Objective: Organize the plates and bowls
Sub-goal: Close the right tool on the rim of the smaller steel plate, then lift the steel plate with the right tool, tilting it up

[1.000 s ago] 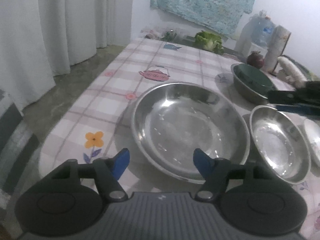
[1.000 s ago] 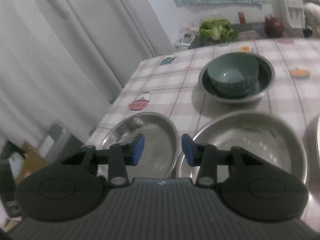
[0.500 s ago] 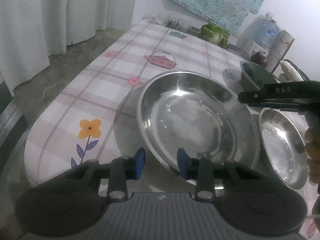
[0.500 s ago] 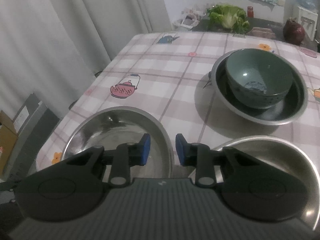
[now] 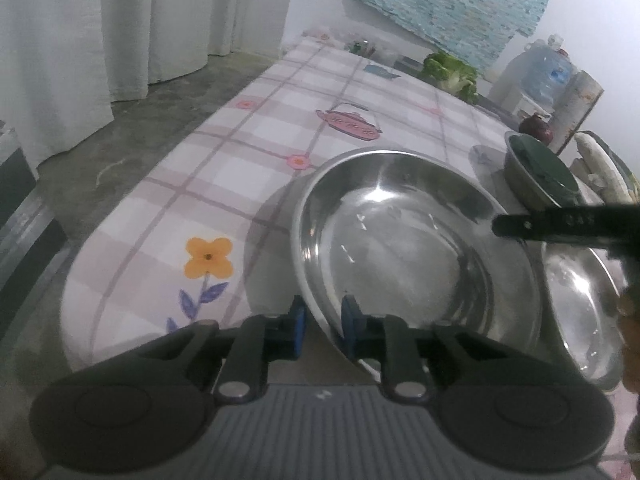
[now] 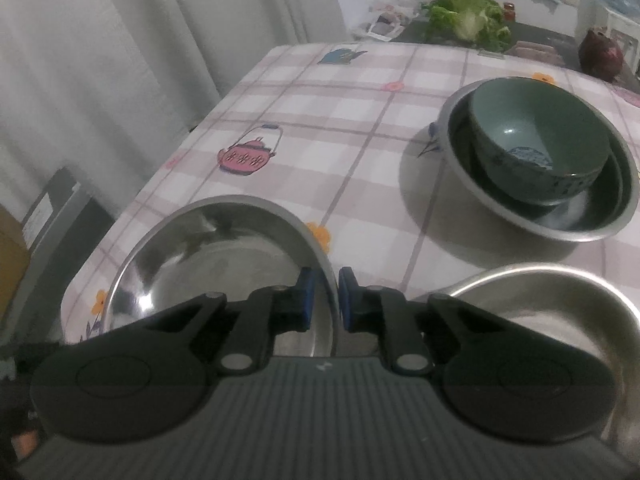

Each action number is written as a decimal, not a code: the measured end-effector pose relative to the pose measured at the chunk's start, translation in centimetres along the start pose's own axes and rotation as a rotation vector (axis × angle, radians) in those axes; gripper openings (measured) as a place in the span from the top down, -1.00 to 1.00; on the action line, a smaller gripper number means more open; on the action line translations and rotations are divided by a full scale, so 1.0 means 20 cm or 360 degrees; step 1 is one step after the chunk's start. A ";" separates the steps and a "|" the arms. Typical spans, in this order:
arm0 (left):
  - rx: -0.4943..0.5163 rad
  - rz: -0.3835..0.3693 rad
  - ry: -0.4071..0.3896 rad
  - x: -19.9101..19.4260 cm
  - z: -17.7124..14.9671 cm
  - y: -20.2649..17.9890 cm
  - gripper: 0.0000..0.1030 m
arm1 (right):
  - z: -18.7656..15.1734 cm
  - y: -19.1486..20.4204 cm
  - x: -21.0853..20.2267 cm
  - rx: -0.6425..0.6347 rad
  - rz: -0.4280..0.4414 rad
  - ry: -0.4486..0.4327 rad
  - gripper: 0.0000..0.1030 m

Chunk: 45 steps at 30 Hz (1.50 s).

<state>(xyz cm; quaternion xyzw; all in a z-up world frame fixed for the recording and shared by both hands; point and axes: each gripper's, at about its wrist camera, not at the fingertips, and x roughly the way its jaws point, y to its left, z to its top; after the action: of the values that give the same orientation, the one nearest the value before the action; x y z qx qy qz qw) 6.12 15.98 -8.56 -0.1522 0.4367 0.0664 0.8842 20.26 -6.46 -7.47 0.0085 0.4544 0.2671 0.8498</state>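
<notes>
A large steel basin (image 5: 400, 240) sits on the checked tablecloth (image 5: 256, 152). Its near rim runs between the blue pads of my left gripper (image 5: 323, 326), whose jaws are closing and pinch that rim. In the right wrist view the same basin (image 6: 208, 264) lies at the lower left. There my right gripper (image 6: 325, 300) is closing too, with its pads pressed on the basin's right rim. A smaller steel bowl (image 6: 540, 312) lies just right of the basin. Farther back, a green bowl (image 6: 532, 144) is nested in another steel bowl (image 6: 600, 228).
The table's left edge (image 5: 132, 208) drops to a concrete floor with white curtains behind. A cabbage (image 6: 468, 20), a red onion (image 6: 602, 56) and a water jug (image 5: 536, 76) stand beyond the far end. A person's hand (image 5: 630, 320) shows at the right edge.
Both grippers came down to the large basin and their jaws narrowed from well apart onto its rim. The right gripper swung left from the smaller bowl to the basin's right rim.
</notes>
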 end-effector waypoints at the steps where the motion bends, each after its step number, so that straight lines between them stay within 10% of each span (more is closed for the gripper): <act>1: -0.0003 0.0012 -0.0002 0.00 0.00 0.01 0.66 | -0.01 0.02 -0.01 -0.0016 0.0004 0.0003 0.76; 14: -0.0019 0.0131 -0.0033 -0.07 0.00 0.17 0.69 | -0.27 0.15 -0.17 0.0012 0.0163 0.0048 0.76; 31: 0.0141 -0.0043 0.0042 -0.13 -0.10 0.13 0.69 | -0.58 0.05 -0.38 0.0266 0.0268 0.0060 0.80; 45: 0.0312 0.0115 0.0124 -0.13 -0.11 0.01 0.52 | -0.60 0.03 -0.38 0.0281 0.0219 0.0013 0.78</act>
<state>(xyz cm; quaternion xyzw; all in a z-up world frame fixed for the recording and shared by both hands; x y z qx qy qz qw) 2.77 15.47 -7.85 -0.0518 0.4803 0.0492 0.8742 7.35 -12.20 -8.48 0.1136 0.4781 0.2838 0.8234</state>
